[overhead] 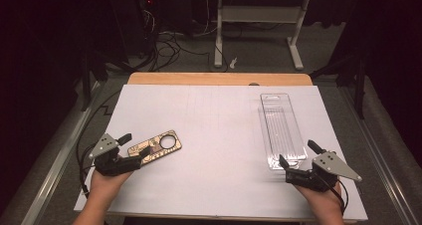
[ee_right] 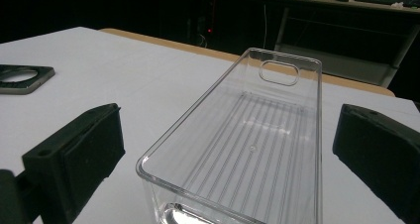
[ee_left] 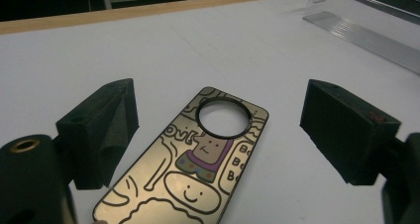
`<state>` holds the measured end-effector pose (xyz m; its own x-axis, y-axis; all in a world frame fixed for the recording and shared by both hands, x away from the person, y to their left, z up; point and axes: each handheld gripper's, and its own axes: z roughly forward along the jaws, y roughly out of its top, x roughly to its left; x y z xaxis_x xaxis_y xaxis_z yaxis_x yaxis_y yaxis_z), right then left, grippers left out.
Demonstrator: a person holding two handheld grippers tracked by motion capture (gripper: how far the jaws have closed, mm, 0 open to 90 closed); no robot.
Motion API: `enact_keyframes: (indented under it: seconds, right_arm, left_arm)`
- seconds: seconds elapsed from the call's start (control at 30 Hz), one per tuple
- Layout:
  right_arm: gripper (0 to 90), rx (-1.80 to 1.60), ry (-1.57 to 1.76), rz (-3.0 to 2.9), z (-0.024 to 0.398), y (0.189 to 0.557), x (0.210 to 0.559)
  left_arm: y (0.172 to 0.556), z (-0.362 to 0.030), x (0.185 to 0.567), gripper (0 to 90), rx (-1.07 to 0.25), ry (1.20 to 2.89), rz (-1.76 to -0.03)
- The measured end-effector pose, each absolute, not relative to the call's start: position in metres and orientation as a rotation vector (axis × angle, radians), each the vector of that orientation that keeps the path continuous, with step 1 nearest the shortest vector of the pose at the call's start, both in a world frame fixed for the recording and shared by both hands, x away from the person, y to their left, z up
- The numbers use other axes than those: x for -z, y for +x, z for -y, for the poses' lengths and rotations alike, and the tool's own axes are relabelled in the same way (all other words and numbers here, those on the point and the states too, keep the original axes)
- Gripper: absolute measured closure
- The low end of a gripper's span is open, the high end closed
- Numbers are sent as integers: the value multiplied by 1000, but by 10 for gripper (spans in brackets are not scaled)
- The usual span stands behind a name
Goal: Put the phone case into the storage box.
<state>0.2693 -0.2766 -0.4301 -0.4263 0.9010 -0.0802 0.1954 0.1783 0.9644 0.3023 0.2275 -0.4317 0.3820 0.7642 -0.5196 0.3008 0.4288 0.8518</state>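
White sheet material covers the wooden table [overhead: 219,78] as a large work surface [overhead: 214,135], and every item rests on it. The largest item is a long, clear plastic rectangular tray [overhead: 282,130] with a ribbed floor and a hanging slot at its far end; it lies flat on the right side, its near end toward the person. The right gripper [overhead: 297,161] sits at that near end with its jaws spread wide, one on each side of the tray's end and clear of the walls, so nothing is grasped. Well apart, on the left side, lies the flat, gold-coloured phone-case panel [ee_left: 190,164] with black cartoon line art and a round, black-ringed camera hole, face up and flat on the sheet. The left gripper [overhead: 130,146] straddles the panel's near end; its jaws stand released, with visible gaps between each pad and the panel's edges. The step in hand appears to be gripping each item at its near end. Risk, left side: the panel is thin and flat, so pads closing above its edge would likely slide over it, or push it across the smooth sheet instead of seizing it. Risk, right side: the tray's smooth, slightly flexible walls may bow or slip under pressure, and an off-centre squeeze may pivot it out of line.
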Motion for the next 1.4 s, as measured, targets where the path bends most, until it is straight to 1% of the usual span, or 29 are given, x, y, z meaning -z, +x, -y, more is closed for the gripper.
enact_keyframes:
  seconds: [0.07,0.17,0.27,0.43,0.63,0.67,0.73,0.77,0.8,0.87,0.9,0.93,0.97,1.0,1.1,1.4]
  right_arm:
    - [3,-1288,1038,-1763,276,269,430]
    - [3,-1287,1033,-1762,275,270,430]
    - [3,-1287,1029,-1767,275,270,430]
    - [3,-1296,1034,-1763,276,266,429]
    - [3,-1298,1036,-1764,278,266,430]
    - [3,-1301,1040,-1763,278,268,430]
    - [3,-1299,1037,-1765,277,269,430]
    - [3,-1299,1039,-1764,277,269,430]
    - [3,-1299,1039,-1766,277,270,430]
    - [3,-1301,1037,-1767,276,271,430]
    - [3,-1300,1038,-1765,276,271,430]
    - [3,-1299,1037,-1767,275,271,430]
    - [3,-1299,1036,-1767,275,272,430]
    - [3,-1297,1036,-1770,275,272,431]
    - [3,-1294,1032,-1773,275,272,431]
    - [3,-1292,1042,-1769,274,271,432]
  left_arm:
    - [305,-231,434,223,-389,1141,-1215]
    - [306,-234,432,270,-384,1124,-1223]
    - [305,-235,431,355,-392,1125,-1209]
    - [308,-238,426,448,-395,1093,-1234]
    - [316,-240,420,491,-438,1105,-1244]
    - [320,-241,420,535,-473,1111,-1259]
    - [326,-241,423,558,-513,1122,-1270]
    - [326,-241,423,572,-513,1122,-1270]
    - [332,-241,429,633,-536,1120,-1275]
    - [334,-242,431,668,-530,1116,-1281]
    - [339,-247,437,735,-517,1088,-1320]
    - [340,-249,438,839,-498,1069,-1328]
    - [341,-252,440,882,-488,1055,-1340]
    - [344,-254,441,895,-493,1054,-1362]
    - [349,-259,449,897,-518,1070,-1408]
    - [359,-272,472,898,-468,1118,-1550]
